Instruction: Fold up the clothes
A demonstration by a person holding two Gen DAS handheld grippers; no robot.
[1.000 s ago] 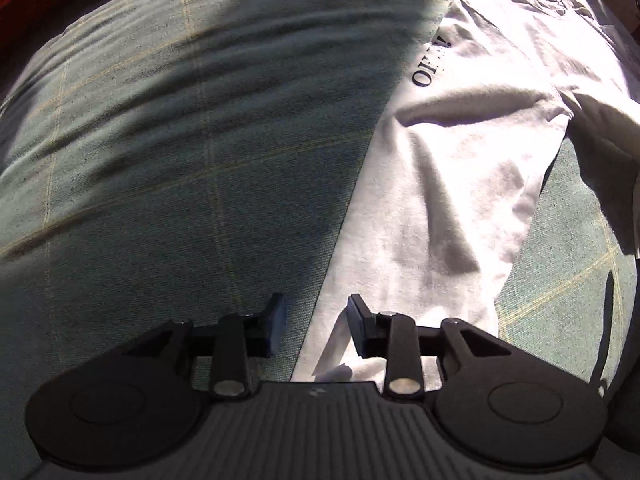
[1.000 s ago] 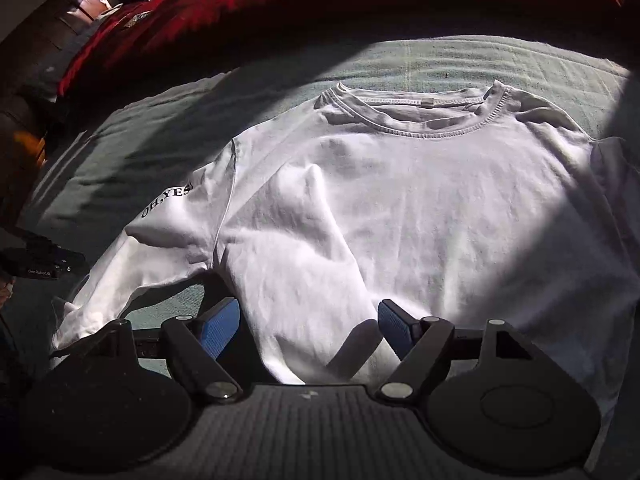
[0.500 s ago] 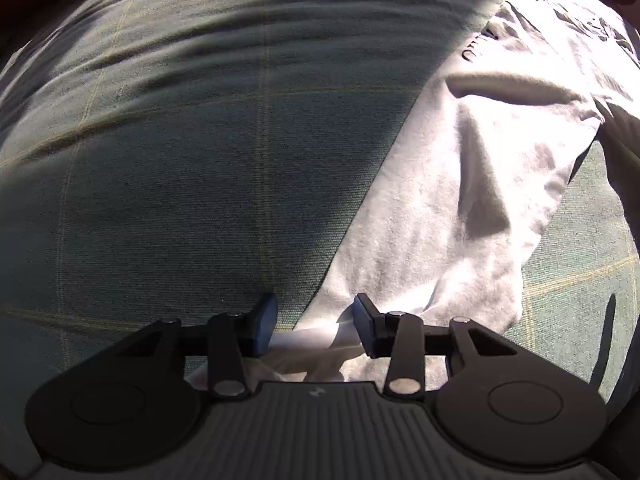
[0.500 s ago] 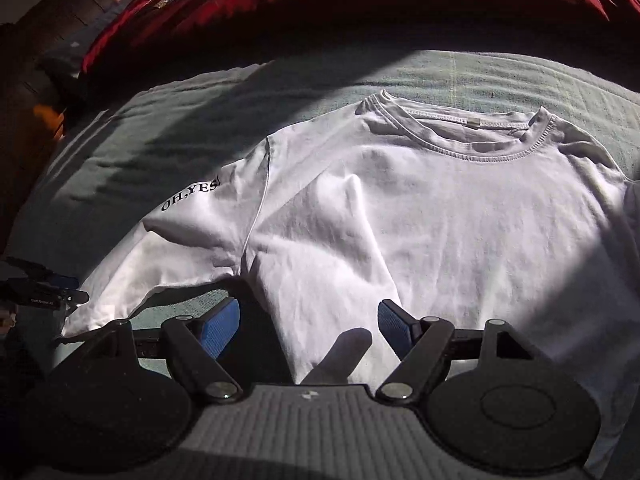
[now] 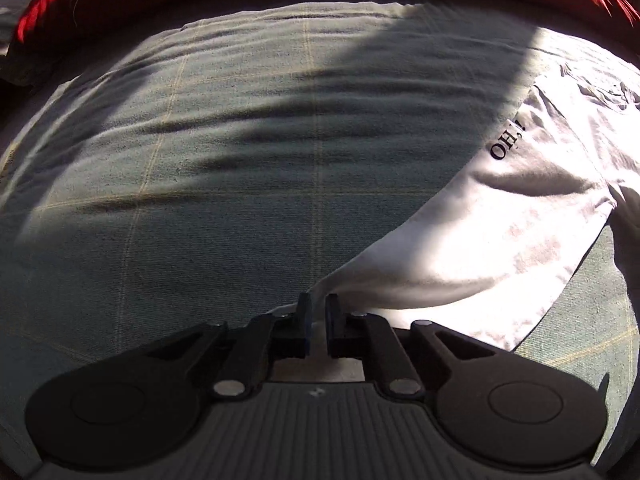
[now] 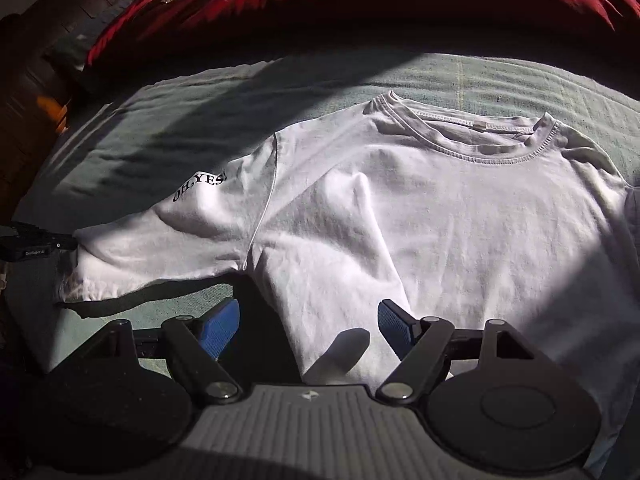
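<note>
The left hand-held gripper [image 5: 316,314] is pinching the sleeve [image 5: 500,240] cuff of the white t-shirt [image 6: 420,220] on the bed [image 5: 240,160], sleeve stretching away up-right, while the right hand-held gripper [image 6: 308,328] is hanging open over the hem.

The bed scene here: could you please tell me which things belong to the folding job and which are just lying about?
For the job:
- white T-shirt
- its sleeve, pinched by the left gripper
- right gripper, open

Lying about:
- green bedspread
- red blanket
</note>
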